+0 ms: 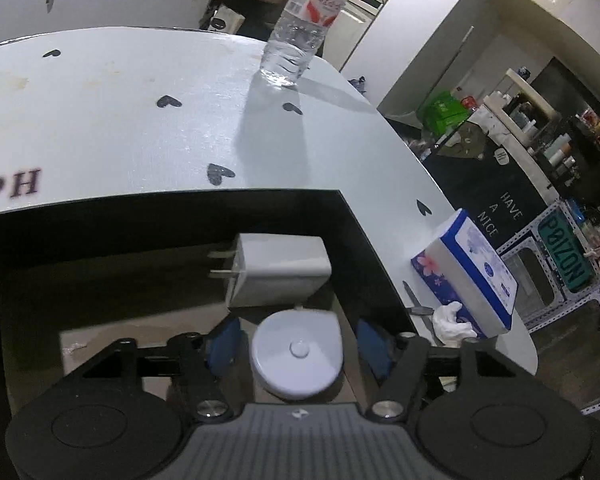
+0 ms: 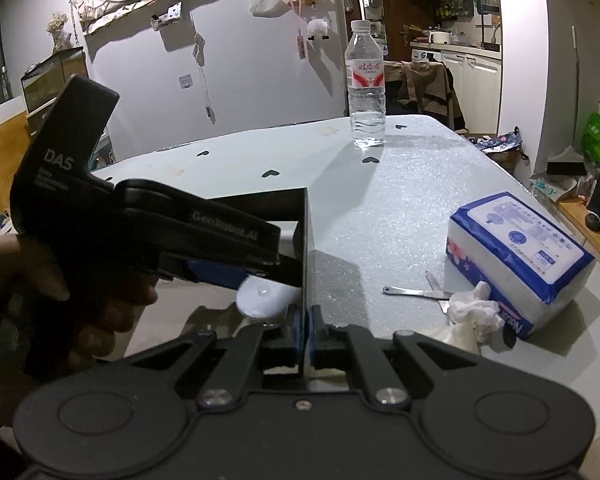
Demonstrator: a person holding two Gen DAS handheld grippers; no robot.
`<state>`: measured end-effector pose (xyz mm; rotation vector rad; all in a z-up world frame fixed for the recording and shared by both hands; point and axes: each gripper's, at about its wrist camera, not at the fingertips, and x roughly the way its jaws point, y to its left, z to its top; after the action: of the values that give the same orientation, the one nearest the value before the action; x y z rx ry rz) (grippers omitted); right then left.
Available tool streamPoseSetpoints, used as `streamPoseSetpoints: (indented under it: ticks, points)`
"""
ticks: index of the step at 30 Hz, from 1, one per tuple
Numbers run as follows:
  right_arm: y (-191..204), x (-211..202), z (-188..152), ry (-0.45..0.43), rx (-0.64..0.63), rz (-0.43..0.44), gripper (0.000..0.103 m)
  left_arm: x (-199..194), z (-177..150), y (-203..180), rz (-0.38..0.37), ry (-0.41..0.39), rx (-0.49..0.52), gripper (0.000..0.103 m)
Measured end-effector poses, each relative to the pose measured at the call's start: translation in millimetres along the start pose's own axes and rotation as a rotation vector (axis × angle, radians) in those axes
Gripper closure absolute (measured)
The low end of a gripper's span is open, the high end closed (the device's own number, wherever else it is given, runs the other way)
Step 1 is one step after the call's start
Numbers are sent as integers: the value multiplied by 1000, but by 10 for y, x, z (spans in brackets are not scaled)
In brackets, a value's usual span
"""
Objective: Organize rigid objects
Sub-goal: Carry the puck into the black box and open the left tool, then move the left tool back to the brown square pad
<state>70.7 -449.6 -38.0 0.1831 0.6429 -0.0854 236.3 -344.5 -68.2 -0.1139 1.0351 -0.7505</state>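
So the left gripper (image 1: 298, 344) is down inside the black box (image 1: 352, 216) with its blue pads standing clear on either side of a round white cap-like thing (image 1: 298, 354). There are visible gaps on both sides, so nothing is being squeezed, it's just sitting between the jaws on the box floor. The right gripper (image 2: 304, 330) is pinched tight on the box's near wall (image 2: 306, 240), pads flat against both faces of the thin panel. Also in the box: a white charger plug (image 1: 278, 270) lying on its side just past the round thing. Its long axis runs left-right in the left wrist view, with the two prongs pointing left. Outside on the white heart-print table (image 2: 380, 208) there's an upright water bottle (image 2: 366, 88) at the far end, a tissue pack (image 2: 520, 256) lying flat, a crumpled tissue (image 2: 476, 312) and some small metal clippers (image 2: 416, 292) beside it.
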Motion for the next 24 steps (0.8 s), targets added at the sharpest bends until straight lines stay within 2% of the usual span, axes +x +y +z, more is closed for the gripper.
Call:
streamPoseSetpoints:
  ticks: [3,14,17,22,24]
  points:
    - [-3,3,7,2,4,1,98,-44,-4,28,-9,-17,-8,24]
    - [-16,18,26,6,33,-9,99,-432,-89,-70,-27,-104,57,17]
    - [-23,21,28,7,40,-9,99,-587,-134,-80,-25,-133,74,14]
    - [-45,36,33,5,53,-9,99,-852,-228,-88,-10,-184,99,1]
    - [-45,42,36,4,52,-11,99,-944,-268,-94,1,-196,111,0]
